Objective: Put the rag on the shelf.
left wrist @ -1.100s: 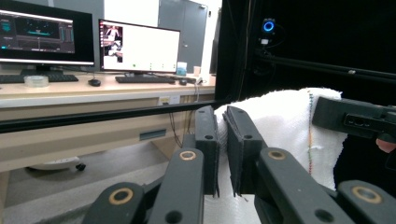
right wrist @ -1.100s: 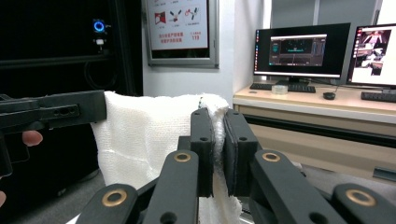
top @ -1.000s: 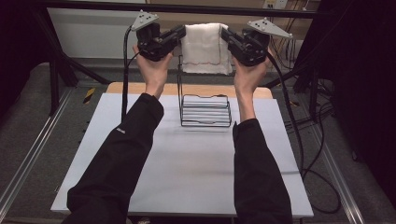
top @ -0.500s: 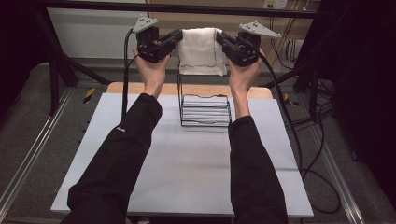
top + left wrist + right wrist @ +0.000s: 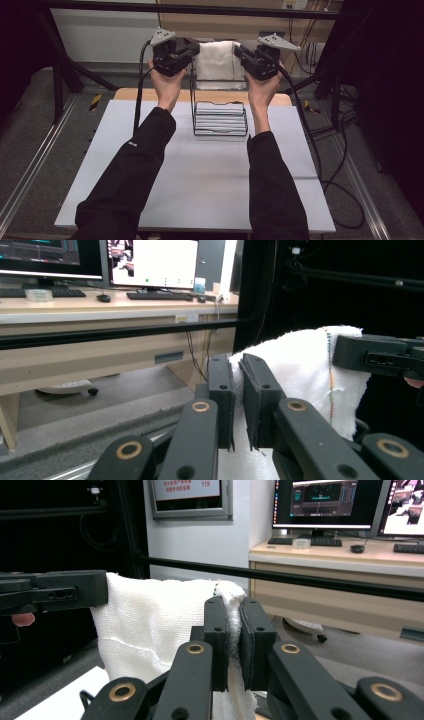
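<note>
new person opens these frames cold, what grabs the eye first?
The white towel, stretched out between the left gripper and the right gripper above the far end of the white table; each gripper's jaws are shut on one upper corner of it. Next, the black wire rack standing on the table right under the towel, between the person's two forearms.

High view overhead, facing forward-down; gripper views close, level; all share towel (image 5: pixel 216 64).
</note>
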Tool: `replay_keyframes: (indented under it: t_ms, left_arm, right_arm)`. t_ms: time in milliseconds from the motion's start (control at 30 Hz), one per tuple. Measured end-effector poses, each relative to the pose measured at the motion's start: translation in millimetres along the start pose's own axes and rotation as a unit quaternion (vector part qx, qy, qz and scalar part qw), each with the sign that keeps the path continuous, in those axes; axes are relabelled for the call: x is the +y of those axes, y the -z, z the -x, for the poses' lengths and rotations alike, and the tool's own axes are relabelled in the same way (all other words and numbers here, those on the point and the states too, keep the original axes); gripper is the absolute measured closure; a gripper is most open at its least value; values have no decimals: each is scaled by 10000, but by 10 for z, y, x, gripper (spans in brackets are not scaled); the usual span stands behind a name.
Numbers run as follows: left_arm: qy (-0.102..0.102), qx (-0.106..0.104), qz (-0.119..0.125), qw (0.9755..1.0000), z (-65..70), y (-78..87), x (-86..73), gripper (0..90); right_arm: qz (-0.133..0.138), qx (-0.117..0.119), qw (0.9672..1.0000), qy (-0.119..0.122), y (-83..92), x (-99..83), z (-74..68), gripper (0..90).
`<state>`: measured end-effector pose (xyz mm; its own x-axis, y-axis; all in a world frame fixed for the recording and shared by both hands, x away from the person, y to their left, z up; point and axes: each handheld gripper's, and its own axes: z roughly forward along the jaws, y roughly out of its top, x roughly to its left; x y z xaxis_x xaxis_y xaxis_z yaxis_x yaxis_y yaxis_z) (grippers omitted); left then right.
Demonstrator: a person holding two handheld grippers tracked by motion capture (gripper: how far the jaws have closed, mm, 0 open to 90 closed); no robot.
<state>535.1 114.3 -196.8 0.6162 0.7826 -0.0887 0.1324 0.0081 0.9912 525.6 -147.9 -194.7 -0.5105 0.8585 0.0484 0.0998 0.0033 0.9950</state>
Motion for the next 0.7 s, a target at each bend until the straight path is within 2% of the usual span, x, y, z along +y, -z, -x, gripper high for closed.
replay_keyframes:
  t_ms: [267,700]
  left_arm:
    - [-33,-79,-94,9999,32,17,-106,829]
    - [-19,-197,-118,9997,80,65,-190,829]
  right_arm:
    - [-68,30,9999,-71,61,-151,18,838]
    - [-129,-13,9999,-52,147,-223,-13,836]
